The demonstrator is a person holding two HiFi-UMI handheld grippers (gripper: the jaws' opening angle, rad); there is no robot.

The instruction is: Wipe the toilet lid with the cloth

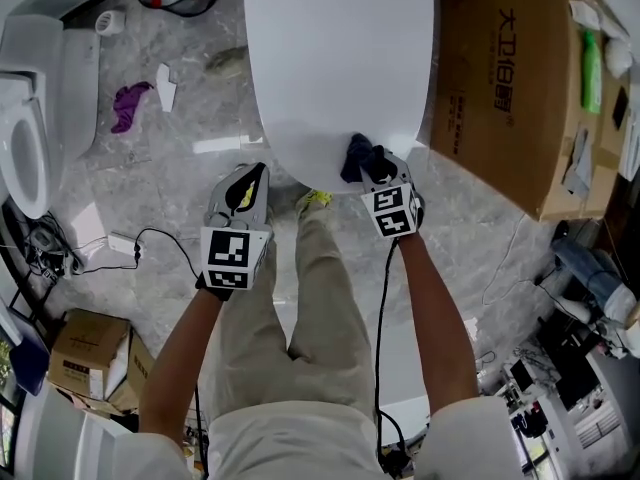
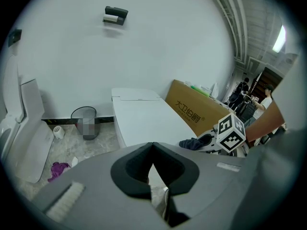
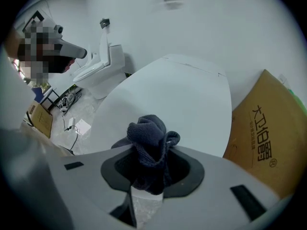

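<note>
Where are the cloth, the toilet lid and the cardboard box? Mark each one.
cloth (image 3: 149,138), right gripper view, its bunched middle.
toilet lid (image 1: 340,58), head view, bare white top.
cardboard box (image 1: 500,98), head view, printed brown face.

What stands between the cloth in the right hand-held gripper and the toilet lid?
Nothing visible. The right hand-held gripper holds the dark cloth at the near edge of the toilet lid, whose white surface ahead is bare.
</note>
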